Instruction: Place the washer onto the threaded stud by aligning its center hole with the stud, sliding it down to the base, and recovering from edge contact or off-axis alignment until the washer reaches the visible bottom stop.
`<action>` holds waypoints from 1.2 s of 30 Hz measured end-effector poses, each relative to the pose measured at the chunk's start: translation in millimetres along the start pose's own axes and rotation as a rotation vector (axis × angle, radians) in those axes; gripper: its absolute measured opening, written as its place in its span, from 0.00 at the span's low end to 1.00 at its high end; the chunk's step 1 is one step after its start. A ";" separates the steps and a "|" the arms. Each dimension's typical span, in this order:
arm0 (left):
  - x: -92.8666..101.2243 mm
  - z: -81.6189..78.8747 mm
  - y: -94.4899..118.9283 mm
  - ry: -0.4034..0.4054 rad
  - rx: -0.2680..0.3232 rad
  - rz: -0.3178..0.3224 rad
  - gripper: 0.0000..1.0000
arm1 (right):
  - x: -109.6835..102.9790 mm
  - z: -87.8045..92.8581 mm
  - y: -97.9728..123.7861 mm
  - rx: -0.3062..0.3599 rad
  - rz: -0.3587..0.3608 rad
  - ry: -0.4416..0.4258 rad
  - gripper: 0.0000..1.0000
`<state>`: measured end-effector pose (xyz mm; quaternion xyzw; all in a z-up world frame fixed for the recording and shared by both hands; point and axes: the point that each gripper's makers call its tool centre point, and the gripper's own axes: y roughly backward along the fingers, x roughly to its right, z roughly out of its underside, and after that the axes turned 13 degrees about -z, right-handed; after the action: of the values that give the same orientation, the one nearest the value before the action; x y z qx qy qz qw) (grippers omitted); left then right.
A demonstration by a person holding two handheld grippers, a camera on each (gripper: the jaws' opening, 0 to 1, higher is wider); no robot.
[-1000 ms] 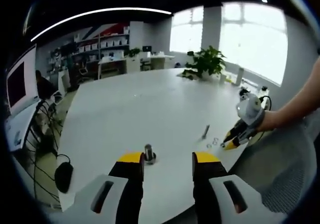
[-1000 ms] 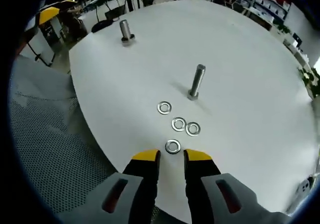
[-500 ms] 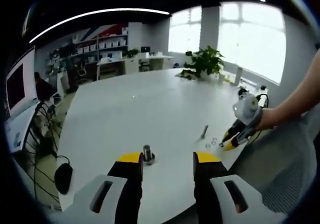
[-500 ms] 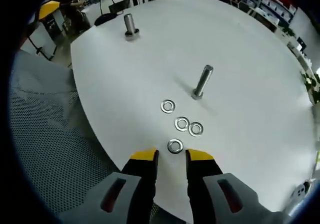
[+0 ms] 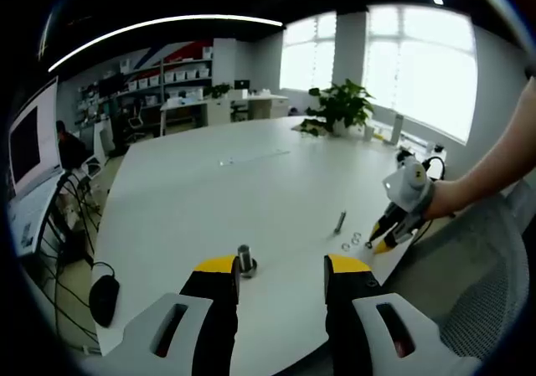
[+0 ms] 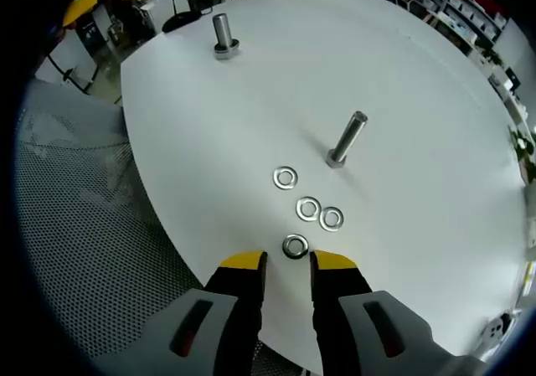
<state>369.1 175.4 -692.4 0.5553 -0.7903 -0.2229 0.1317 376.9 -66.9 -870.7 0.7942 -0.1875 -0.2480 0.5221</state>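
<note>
Lying flat, four washers (image 6: pixel 306 209), two studs (image 6: pixel 346 140); both tongs (image 6: pixel 288 261) gape empty.

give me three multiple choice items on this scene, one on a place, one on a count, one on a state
1. Where is the nearest washer?
A. on a stud
B. on the table just ahead of the right gripper
C. on the chair

2. How many washers lie on the table?
A. two
B. four
C. six

3. What state is the right gripper in?
A. open, holding nothing
B. shut on a washer
C. shut on a stud

Answers:
1 B, it lies flat by the yellow tips.
2 B, four rings show near the tall stud.
3 A, a gap shows between its jaws.
</note>
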 end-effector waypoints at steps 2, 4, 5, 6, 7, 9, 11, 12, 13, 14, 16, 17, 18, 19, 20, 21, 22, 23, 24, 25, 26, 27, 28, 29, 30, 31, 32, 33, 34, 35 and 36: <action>2.1 -3.7 1.2 -0.001 0.017 0.011 0.39 | -0.5 0.0 0.2 0.001 0.001 0.003 0.24; 5.1 -8.1 2.9 -0.025 0.039 0.013 0.39 | -0.6 0.0 0.5 0.005 0.000 0.003 0.24; 7.2 -9.0 3.1 -0.032 0.043 0.018 0.39 | -1.2 -0.4 1.3 0.007 -0.001 0.001 0.24; 9.2 -8.8 2.7 -0.039 0.042 0.023 0.39 | -1.5 -0.5 1.6 0.008 -0.002 0.001 0.24; 10.9 -7.4 1.8 -0.054 0.035 0.025 0.39 | -0.7 -0.2 0.8 0.008 -0.003 0.002 0.24; 11.1 -6.6 1.2 -0.062 0.031 0.025 0.39 | -0.3 0.1 0.2 0.006 -0.003 0.004 0.24; 8.9 -6.9 1.7 -0.052 0.033 0.023 0.39 | -0.5 0.0 0.3 0.003 -0.003 0.004 0.24; 7.2 -6.5 1.6 -0.041 0.031 0.022 0.39 | -0.9 -0.2 0.4 0.001 -0.004 0.007 0.23; 6.4 -5.8 1.4 -0.037 0.028 0.021 0.39 | -1.1 -0.3 0.3 -0.001 -0.004 0.009 0.23; 5.8 -4.7 1.1 -0.032 0.022 0.019 0.39 | -1.8 -0.5 -0.1 -0.006 -0.006 0.015 0.23; 5.4 -4.2 1.2 -0.030 0.021 0.016 0.39 | -2.1 -1.5 -0.8 -0.006 -0.007 0.024 0.21; 5.3 -4.2 1.2 -0.030 0.021 0.016 0.39 | -2.0 -1.8 -1.0 -0.006 -0.007 0.026 0.21; 5.5 -4.4 1.5 -0.030 0.021 0.015 0.39 | -2.1 -2.1 -1.3 -0.007 -0.007 0.028 0.20; 5.6 -4.1 1.5 -0.031 0.020 0.015 0.39 | -2.6 -2.8 -1.5 -0.007 -0.007 0.030 0.20; 5.7 -3.6 1.3 -0.031 0.018 0.016 0.39 | -2.9 -3.3 -1.8 -0.009 -0.006 0.032 0.20; 5.9 -3.2 1.1 -0.032 0.016 0.017 0.39 | -2.7 -3.5 -1.8 -0.010 -0.007 0.033 0.20; 6.2 -2.7 0.9 -0.032 0.013 0.018 0.39 | -2.5 -3.7 -1.9 -0.011 -0.007 0.036 0.20; 6.1 -2.1 0.6 -0.033 0.011 0.018 0.39 | -2.6 -3.7 -1.9 -0.012 -0.008 0.037 0.20; 5.9 -1.7 0.3 -0.033 0.009 0.018 0.39 | -2.5 -3.7 -2.0 -0.013 -0.009 0.038 0.20; 5.6 -1.0 0.0 -0.034 0.006 0.017 0.39 | -2.4 -4.0 -2.0 -0.014 -0.011 0.038 0.19; 5.8 -1.1 -0.1 -0.034 0.005 0.017 0.39 | -2.3 -4.2 -2.0 -0.014 -0.012 0.038 0.19; 6.0 -1.1 0.0 -0.036 0.005 0.018 0.39 | -2.0 -4.6 -2.2 -0.015 -0.013 0.038 0.19; 6.4 -1.0 -0.2 -0.037 0.004 0.019 0.39 | -1.9 -4.7 -2.2 -0.016 -0.014 0.038 0.19; 6.7 -0.7 -0.2 -0.040 0.003 0.019 0.39 | -2.1 -5.0 -2.2 -0.018 -0.014 0.039 0.19; 7.0 -0.3 -0.4 -0.043 0.001 0.019 0.39 | -2.1 -5.2 -2.3 -0.018 -0.014 0.041 0.19; 7.3 0.1 -0.5 -0.045 -0.001 0.019 0.39 | -2.1 -5.5 -2.3 -0.019 -0.013 0.043 0.18; 7.4 0.7 -0.5 -0.048 -0.003 0.018 0.39 | -2.0 -6.0 -2.2 -0.016 -0.012 0.043 0.18; 7.4 1.1 -0.5 -0.050 -0.004 0.017 0.39 | -1.8 -6.4 -2.2 -0.012 -0.011 0.041 0.18; 7.3 1.7 -0.5 -0.052 -0.006 0.016 0.39 | -1.7 -6.7 -2.2 -0.008 -0.010 0.040 0.18; 7.3 2.1 -0.6 -0.053 -0.008 0.017 0.39 | -1.7 -6.5 -2.1 -0.004 -0.010 0.038 0.18; 7.2 2.6 -0.9 -0.053 -0.010 0.017 0.39 | -1.7 -6.2 -1.9 0.000 -0.010 0.039 0.18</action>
<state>366.2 168.9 -695.4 0.5419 -0.7970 -0.2405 0.1154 379.2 -60.7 -870.1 0.7999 -0.1735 -0.2349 0.5243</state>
